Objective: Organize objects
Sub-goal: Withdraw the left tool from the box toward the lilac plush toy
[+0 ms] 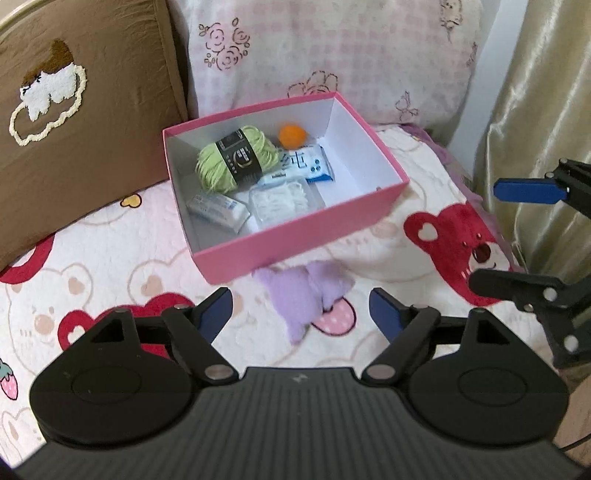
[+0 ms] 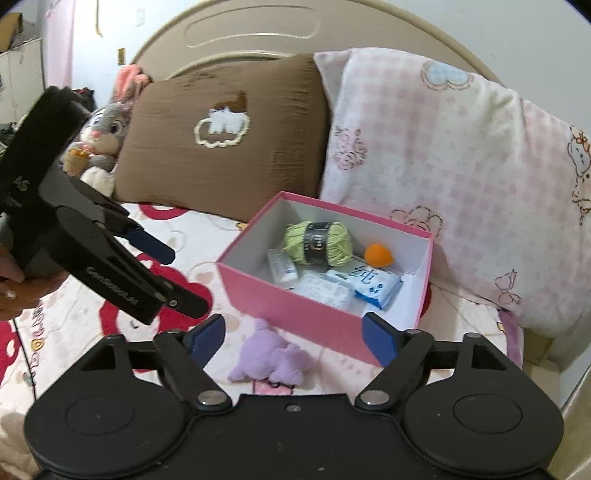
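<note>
A pink box with a white inside stands on the bed. In it lie a green yarn ball, an orange ball, a blue-and-white wipes packet, a clear plastic pack and a small white packet. A purple plush toy lies on the blanket just in front of the box. My left gripper hangs open above the plush, holding nothing. My right gripper is also open and empty, over the box's near wall and the plush.
A brown pillow and a pink checked pillow lean behind the box. A curtain hangs at the right. A grey bunny toy sits by the headboard. A hand holds the left gripper.
</note>
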